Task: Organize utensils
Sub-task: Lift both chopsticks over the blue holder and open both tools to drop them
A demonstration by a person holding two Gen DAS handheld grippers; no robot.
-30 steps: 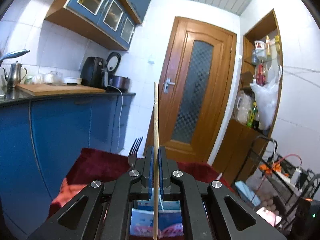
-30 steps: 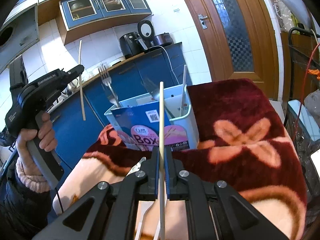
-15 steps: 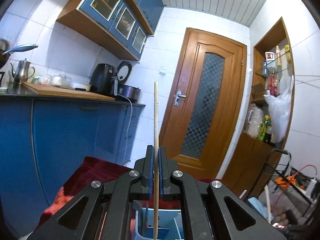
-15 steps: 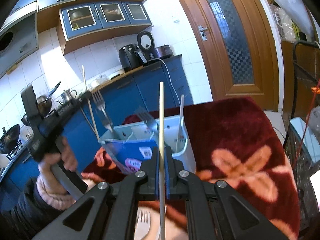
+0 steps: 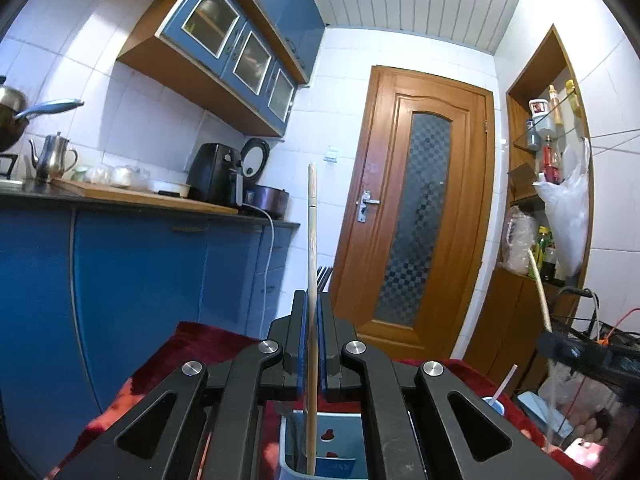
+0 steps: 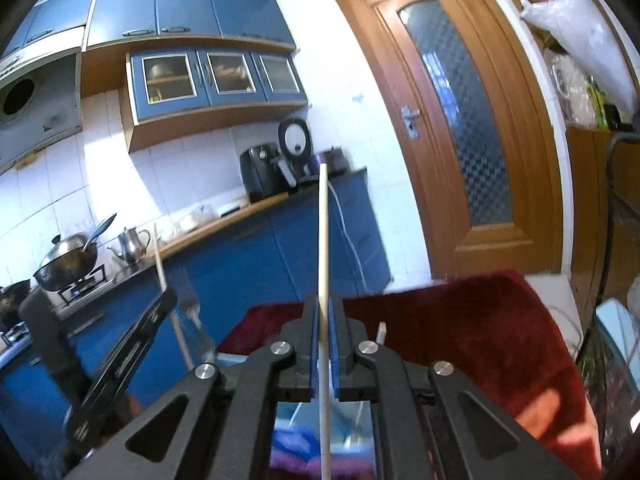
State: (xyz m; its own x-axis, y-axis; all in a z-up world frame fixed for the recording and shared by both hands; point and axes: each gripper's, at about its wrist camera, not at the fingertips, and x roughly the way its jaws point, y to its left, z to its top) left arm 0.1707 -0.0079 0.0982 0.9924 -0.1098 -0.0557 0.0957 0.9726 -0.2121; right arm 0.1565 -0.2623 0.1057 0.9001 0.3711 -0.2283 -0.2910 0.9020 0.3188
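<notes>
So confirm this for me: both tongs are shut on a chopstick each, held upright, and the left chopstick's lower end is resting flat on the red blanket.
Not quite. In the left wrist view the left tongs are shut on their chopstick, but its lower end dips into the blue-rimmed utensil box, not onto the red blanket. The rest holds: the right tongs grip an upright chopstick too.

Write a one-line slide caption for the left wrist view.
Left tool shut on an upright wooden chopstick, its lower end inside the utensil box on a red cloth, kitchen door behind.
</notes>
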